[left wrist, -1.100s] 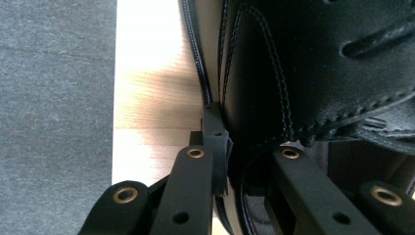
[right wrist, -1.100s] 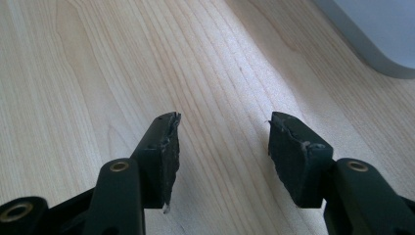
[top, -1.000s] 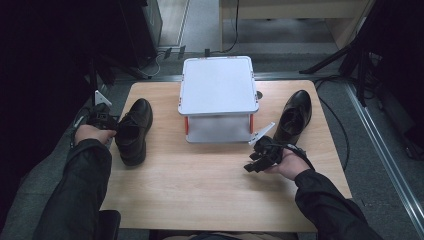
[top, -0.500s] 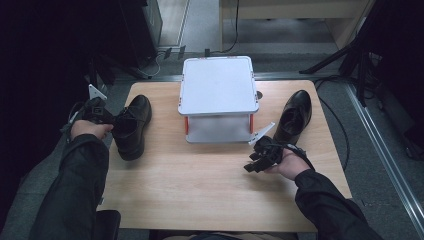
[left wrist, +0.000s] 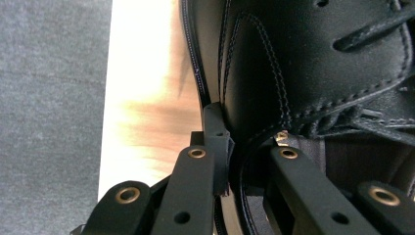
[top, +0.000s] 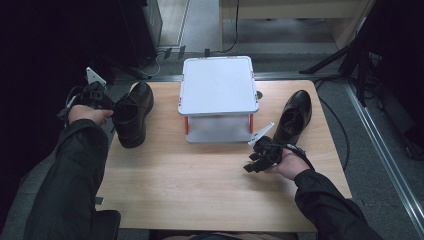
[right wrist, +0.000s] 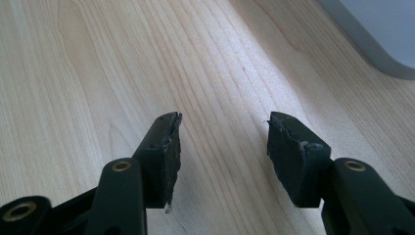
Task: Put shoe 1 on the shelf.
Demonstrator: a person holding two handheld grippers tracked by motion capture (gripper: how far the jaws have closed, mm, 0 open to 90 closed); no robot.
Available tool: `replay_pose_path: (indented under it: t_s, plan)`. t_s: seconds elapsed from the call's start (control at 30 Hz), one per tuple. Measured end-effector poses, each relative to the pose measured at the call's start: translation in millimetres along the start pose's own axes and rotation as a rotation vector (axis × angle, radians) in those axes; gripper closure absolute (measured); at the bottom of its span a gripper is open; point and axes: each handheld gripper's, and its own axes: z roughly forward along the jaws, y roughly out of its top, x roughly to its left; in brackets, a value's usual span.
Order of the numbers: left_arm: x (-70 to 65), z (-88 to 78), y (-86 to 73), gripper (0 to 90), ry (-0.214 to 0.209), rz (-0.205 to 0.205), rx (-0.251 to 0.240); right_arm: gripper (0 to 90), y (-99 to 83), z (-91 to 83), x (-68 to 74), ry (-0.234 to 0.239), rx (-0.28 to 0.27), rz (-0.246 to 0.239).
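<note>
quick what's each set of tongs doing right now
Left tongs: shut on the collar of the left black shoe.
Right tongs: open, empty, over the table.

Two black shoes, left shoe (top: 133,114) and right shoe (top: 294,116); one white rack (top: 218,86); one table (top: 200,185); two grippers, left gripper (top: 102,102) and right gripper (top: 256,161).

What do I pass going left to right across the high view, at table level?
Left gripper, shut on the collar of the black leather lace-up shoe → white two-tier plastic stand with orange posts → right gripper, jaws open over the light wooden table → second black leather shoe.
</note>
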Motion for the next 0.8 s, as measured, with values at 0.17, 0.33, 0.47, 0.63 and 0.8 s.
replay_pose_path:
  t_s: [0.17,0.33,0.47,0.63,0.8]
  plan:
    - [-25.3,-22.5,12.2,85.1,-0.003,0.029,-0.021,47.2,-0.2,-0.6,-0.1,0.001,-0.001,0.002]
    - [-53.3,-44.3,23.8,85.1,0.01,0.058,-0.045,47.3,-0.2,-0.7,-0.2,0.001,-0.003,-0.001]
    - [-77.5,-64.9,34.3,84.9,-0.004,0.094,-0.072,47.3,-0.2,-1.0,0.0,0.001,-0.002,-0.002]
    - [-105.8,-81.1,41.5,84.9,-0.024,0.108,-0.09,47.3,-0.6,-0.4,-0.1,-0.002,0.004,-0.003]
    - [-145.7,-83.9,46.9,84.8,-0.027,0.146,-0.09,47.4,-0.4,-0.3,0.1,-0.001,0.005,-0.006]
